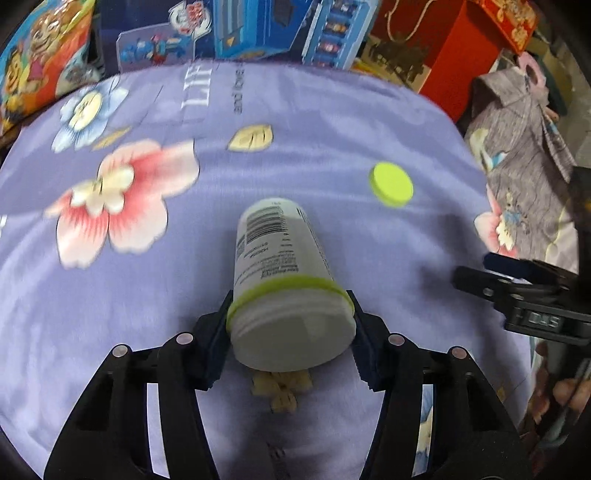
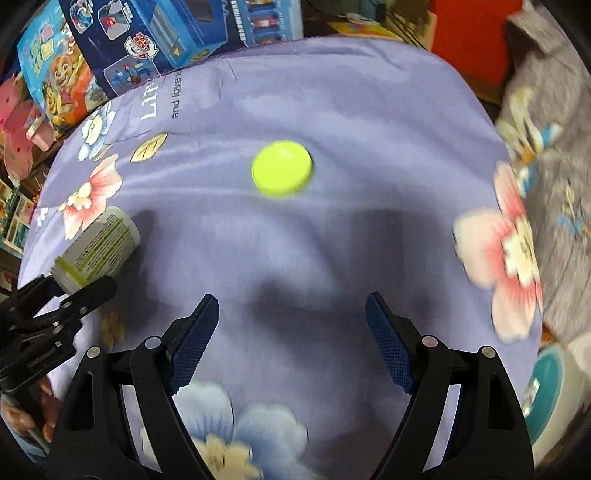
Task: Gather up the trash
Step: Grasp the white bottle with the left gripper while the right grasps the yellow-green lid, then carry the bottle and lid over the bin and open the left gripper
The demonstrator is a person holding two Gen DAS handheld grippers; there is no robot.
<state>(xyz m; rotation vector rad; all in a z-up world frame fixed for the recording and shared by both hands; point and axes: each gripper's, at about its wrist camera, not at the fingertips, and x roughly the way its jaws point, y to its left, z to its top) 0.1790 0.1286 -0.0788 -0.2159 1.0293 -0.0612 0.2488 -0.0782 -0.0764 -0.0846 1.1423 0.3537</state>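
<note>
A white plastic bottle (image 1: pixel 280 251) with a barcode label and a lime-green ring near its neck lies on the purple flowered cloth (image 1: pixel 332 122), open neck toward the camera. My left gripper (image 1: pixel 290 306) is shut on it, a pad pressing on each side just below the ring. The bottle (image 2: pixel 98 247) also shows at the left edge of the right wrist view, held by the left gripper (image 2: pixel 55 295). A lime-green round cap (image 2: pixel 282 168) lies alone on the cloth ahead of my right gripper (image 2: pixel 291 306), which hangs open above the cloth with nothing between its pads. The cap (image 1: pixel 391 183) sits right of the bottle.
Colourful toy boxes (image 1: pixel 240 29) line the cloth's far edge, with a red box (image 1: pixel 454 55) at the back right. A grey patterned garment (image 1: pixel 524 147) lies off the right side. A teal round container (image 2: pixel 550 387) sits at the lower right.
</note>
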